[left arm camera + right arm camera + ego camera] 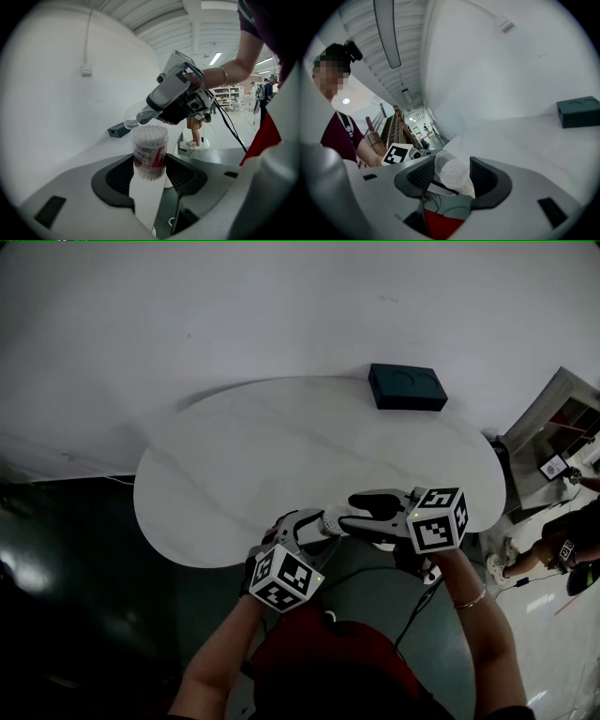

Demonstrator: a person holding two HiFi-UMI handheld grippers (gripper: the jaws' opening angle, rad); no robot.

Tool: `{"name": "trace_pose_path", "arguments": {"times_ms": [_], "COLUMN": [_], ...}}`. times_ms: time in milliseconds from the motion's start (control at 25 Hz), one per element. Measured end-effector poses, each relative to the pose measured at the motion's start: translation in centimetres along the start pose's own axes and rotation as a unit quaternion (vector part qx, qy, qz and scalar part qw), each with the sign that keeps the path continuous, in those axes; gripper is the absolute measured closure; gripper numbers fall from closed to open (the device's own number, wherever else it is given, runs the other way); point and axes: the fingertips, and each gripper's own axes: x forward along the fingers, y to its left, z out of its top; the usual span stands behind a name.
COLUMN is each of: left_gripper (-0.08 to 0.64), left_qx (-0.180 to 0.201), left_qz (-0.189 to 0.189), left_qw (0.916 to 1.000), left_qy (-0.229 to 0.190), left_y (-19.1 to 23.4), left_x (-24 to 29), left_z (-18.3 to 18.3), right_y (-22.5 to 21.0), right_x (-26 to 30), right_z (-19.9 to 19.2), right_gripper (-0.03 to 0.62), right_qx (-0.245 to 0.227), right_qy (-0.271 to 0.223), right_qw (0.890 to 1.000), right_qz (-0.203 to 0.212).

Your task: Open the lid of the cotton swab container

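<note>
Left gripper [149, 174] is pinching the cotton swab container [150, 150] upright; w/ right gripper [451, 177] we're clamping the clear lid [131, 118], hanging just above container's open top.

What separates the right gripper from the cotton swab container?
The clear lid, held by the right gripper above the cotton swab container; left gripper view shows it.

Two grippers, four single things.
One container [150, 152] in left gripper [317, 524] jaws, one lid [451, 172] in right gripper [367, 506] jaws, one box [407, 387], one table [234, 465].
</note>
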Motion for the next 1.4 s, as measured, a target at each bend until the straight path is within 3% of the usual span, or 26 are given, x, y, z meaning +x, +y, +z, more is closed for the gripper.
{"name": "trace_pose_path", "arguments": {"times_ms": [160, 400, 600, 1040, 1400], "left_gripper": [0.328, 0.328, 0.328, 0.328, 0.327], "left_qx": [-0.004, -0.031, -0.065, -0.11, -0.128], "left_qz": [0.0, -0.002, -0.001, 0.028, 0.037], "left_qw": [1.0, 0.9994, 0.9975, 0.9935, 0.991], "left_qy": [-0.006, -0.016, -0.028, -0.005, -0.004], "left_y": [0.9, 2.3, 3.7, 10.6, 15.3], "left_x": [0.3, 0.6, 1.0, 2.7, 5.1], "left_z": [-0.2, -0.3, -0.6, -2.4, -2.7], "right_y": [-0.8, -1.5, -2.7, -7.0, -9.9], "right_x": [0.4, 1.0, 0.6, 1.1, 3.5], "right_z": [0.9, 2.0, 3.7, 5.5, 5.0], "right_gripper": [0.357, 0.357, 0.357, 0.357, 0.357], "right_qx": [0.043, 0.042, 0.051, 0.069, 0.055], "right_qy": [-0.02, -0.038, -0.092, -0.145, -0.138], "right_qw": [0.999, 0.998, 0.994, 0.987, 0.986], "right_qz": [0.023, 0.029, 0.03, -0.025, -0.08]}}
